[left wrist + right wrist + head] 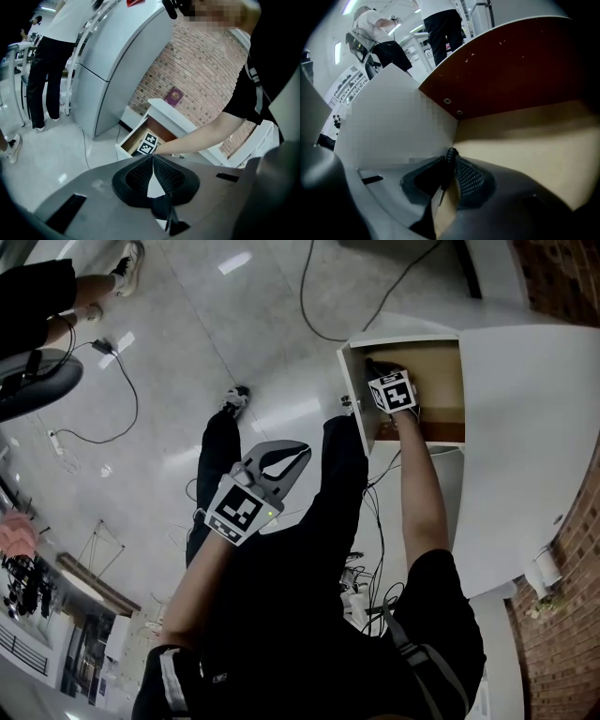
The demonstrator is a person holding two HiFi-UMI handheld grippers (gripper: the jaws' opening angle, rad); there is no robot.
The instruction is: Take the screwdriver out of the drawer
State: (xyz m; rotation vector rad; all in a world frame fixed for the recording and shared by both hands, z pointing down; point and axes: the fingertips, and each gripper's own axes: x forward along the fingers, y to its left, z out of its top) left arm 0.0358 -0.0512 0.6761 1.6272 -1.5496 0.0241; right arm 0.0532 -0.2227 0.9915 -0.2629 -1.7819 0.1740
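Observation:
The drawer (pixel 353 395) stands pulled out from a white cabinet, its wooden floor (pixel 525 136) bare. My right gripper (pixel 380 371) reaches down into it, its marker cube showing from above. In the right gripper view the right gripper (pixel 451 158) is shut on the screwdriver (pixel 450 155), in the corner against the drawer's white wall. The black ribbed handle sticks out past the fingertips and the thin metal shaft (pixel 440 194) runs back between the pads. My left gripper (pixel 298 452) hangs over the person's legs, away from the drawer. In its own view the left gripper (pixel 153 157) is shut with nothing in it.
The white cabinet top (pixel 525 427) spreads to the right, against a brick wall (pixel 574 549). Cables (pixel 370 568) lie on the floor below the drawer. A maroon booklet (pixel 174 97) rests on the cabinet. A tall grey cabinet (pixel 112 61) and standing people (pixel 47 61) are beyond.

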